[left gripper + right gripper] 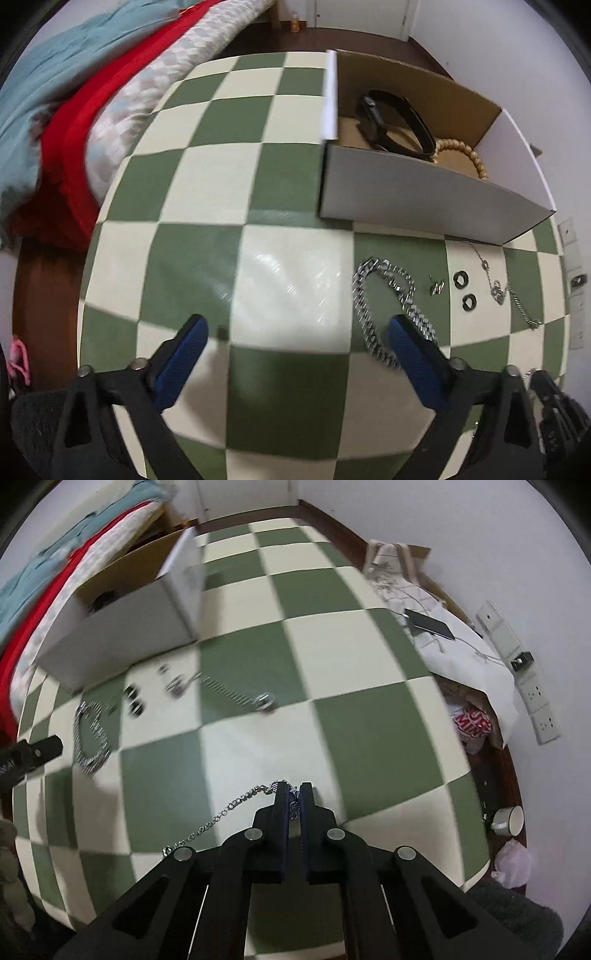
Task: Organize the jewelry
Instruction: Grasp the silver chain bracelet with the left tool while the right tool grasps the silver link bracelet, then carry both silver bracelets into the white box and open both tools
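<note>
My left gripper [297,328] is open and empty above the green-and-cream checkered table [207,206]. A thick silver chain [391,306] lies by its right finger. Two black rings [464,290], a small stud [436,287] and a thin necklace [498,288] lie further right. The cardboard box [424,192] behind them holds a black watch [395,122] and a beaded bracelet [461,155]. My right gripper [294,794] is shut on a thin silver chain [218,819] that trails left. The box [118,627], the thick chain [90,734] and another chain [236,698] show blurred.
A bed with red and teal bedding [62,122] lies left of the table. Right of the table are a phone [430,624] on white cloth, wall sockets [532,690], a cup [508,819] and a plastic bag [513,860] on the floor.
</note>
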`<state>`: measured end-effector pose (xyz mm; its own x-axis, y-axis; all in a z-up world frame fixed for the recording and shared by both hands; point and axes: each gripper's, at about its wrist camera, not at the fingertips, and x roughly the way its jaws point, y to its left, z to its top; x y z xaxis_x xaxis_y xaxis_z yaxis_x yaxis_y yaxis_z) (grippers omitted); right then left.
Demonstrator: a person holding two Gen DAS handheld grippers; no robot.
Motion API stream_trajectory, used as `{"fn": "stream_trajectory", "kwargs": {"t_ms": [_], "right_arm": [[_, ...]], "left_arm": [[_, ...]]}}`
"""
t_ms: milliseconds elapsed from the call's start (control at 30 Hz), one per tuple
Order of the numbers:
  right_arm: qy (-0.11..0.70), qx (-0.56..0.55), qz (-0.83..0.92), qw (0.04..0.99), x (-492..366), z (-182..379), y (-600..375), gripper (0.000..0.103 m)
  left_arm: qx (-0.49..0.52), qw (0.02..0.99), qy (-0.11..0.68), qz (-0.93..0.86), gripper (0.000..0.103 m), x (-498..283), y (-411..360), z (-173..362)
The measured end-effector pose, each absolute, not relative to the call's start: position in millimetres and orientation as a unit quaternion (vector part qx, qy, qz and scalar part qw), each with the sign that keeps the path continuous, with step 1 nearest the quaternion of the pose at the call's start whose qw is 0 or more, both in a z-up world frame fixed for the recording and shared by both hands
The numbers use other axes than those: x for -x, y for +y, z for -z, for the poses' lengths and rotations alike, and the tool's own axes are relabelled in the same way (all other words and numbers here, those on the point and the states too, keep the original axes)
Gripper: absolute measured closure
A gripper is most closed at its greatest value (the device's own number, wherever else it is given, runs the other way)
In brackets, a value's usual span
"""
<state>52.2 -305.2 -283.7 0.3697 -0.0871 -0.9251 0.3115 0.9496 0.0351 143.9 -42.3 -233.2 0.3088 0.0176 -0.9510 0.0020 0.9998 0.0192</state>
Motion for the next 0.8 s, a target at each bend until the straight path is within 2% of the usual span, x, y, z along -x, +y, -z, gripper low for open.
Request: {"fn": "stream_trajectory", "kwargs": {"t_ms": [67, 133, 200, 267, 333, 800], "right_arm": [[0.549, -0.101, 0.123, 0.821, -55.3, 283.0, -308.8, 0.097], [0.549, -0.1, 0.121, 0.821, -57.4, 282.6, -308.8, 0.097], [0.549, -0.098, 0.12, 0.821, -57.9, 282.3, -311.0, 0.097], [0.548, -0.1, 0.118, 0.822, -57.9, 282.7, -311.1, 0.097], [0.548, -0.102, 0.115, 0.822, -57.2, 282.6, -309.8, 0.097], [0.505, -0.145, 0.066, 0.848, -46.2, 240.7, -302.6, 0.097]], "left_arm": [[-0.03, 0.806, 0.591, -0.003, 0.024, -147.1, -52.1, 238.7], [-0.04, 0.813, 0.581, 0.0, 0.029, -145.5, -57.4, 239.8], [-0.041, 0.819, 0.572, 0.012, 0.04, -142.0, -60.9, 238.4], [-0.032, 0.823, 0.566, 0.035, 0.083, -139.1, -64.9, 235.7], [-0.046, 0.822, 0.567, 0.041, 0.097, -137.2, -71.8, 233.6], [-0.016, 0.836, 0.545, 0.059, 0.097, -104.8, -44.7, 199.0]]}}
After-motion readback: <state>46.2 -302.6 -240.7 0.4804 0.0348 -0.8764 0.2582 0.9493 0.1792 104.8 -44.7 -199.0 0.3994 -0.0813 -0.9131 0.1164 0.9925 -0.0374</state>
